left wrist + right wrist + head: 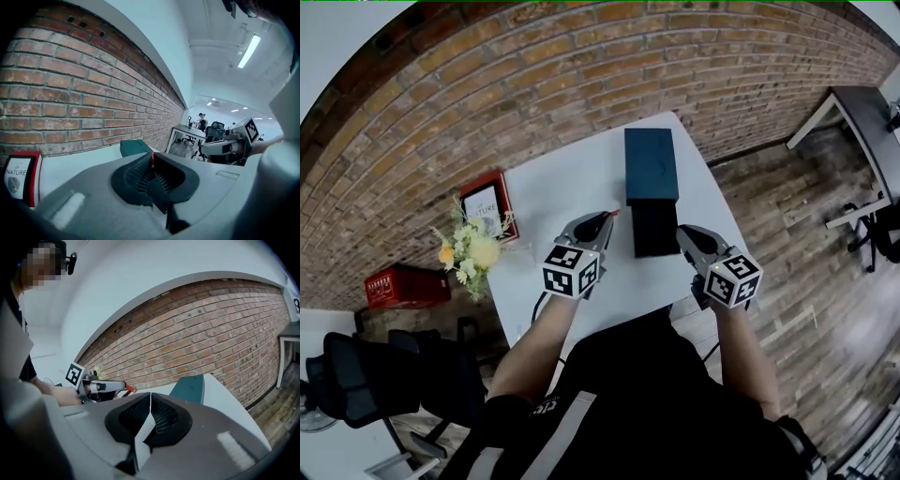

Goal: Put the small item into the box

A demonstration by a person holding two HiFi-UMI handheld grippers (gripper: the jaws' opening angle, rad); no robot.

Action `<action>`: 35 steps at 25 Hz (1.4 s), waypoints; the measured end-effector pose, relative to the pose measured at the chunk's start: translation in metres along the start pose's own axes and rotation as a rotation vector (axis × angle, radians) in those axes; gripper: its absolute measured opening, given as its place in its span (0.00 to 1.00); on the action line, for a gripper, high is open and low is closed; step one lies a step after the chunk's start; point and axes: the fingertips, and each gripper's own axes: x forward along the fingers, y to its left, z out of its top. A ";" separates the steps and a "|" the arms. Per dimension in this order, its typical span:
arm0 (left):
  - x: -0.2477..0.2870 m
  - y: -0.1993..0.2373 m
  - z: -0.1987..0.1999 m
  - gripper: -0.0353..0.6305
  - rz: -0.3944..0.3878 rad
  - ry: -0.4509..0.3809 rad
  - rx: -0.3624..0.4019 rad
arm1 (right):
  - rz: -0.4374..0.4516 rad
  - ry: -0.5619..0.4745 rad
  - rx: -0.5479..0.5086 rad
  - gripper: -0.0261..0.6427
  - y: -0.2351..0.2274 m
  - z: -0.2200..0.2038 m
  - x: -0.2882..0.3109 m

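A dark teal box (pixel 652 164) lies on the white table (pixel 562 178), with a black part (pixel 654 228) at its near end. My left gripper (pixel 607 217) hovers just left of that black part, shut on a small thin red item (pixel 614 214); the red sliver shows between its pads (pixel 151 159), with the teal box (pixel 133 146) ahead. My right gripper (pixel 682 234) hangs at the black part's right side, its jaws together with nothing in them (pixel 150 397). From there I see the left gripper (pixel 101 386) holding the red item (pixel 131 389) and the teal box (pixel 190 389).
A flower bunch (pixel 473 248) and a red-framed sign (pixel 487 202) stand at the table's left edge by the brick wall. A red crate (pixel 403 286) and a black chair (pixel 375 375) are on the floor at left. Another desk (pixel 862 122) stands far right.
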 end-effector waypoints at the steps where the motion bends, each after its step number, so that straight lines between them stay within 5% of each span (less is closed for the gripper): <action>1: 0.007 -0.002 -0.001 0.08 0.000 0.009 -0.004 | 0.000 -0.001 0.012 0.05 -0.008 0.001 0.000; 16: 0.084 -0.031 -0.060 0.08 -0.072 0.197 -0.029 | -0.028 0.056 0.103 0.05 -0.063 -0.031 -0.011; 35: 0.144 -0.068 -0.132 0.08 -0.275 0.513 0.132 | -0.103 0.078 0.153 0.05 -0.096 -0.047 -0.035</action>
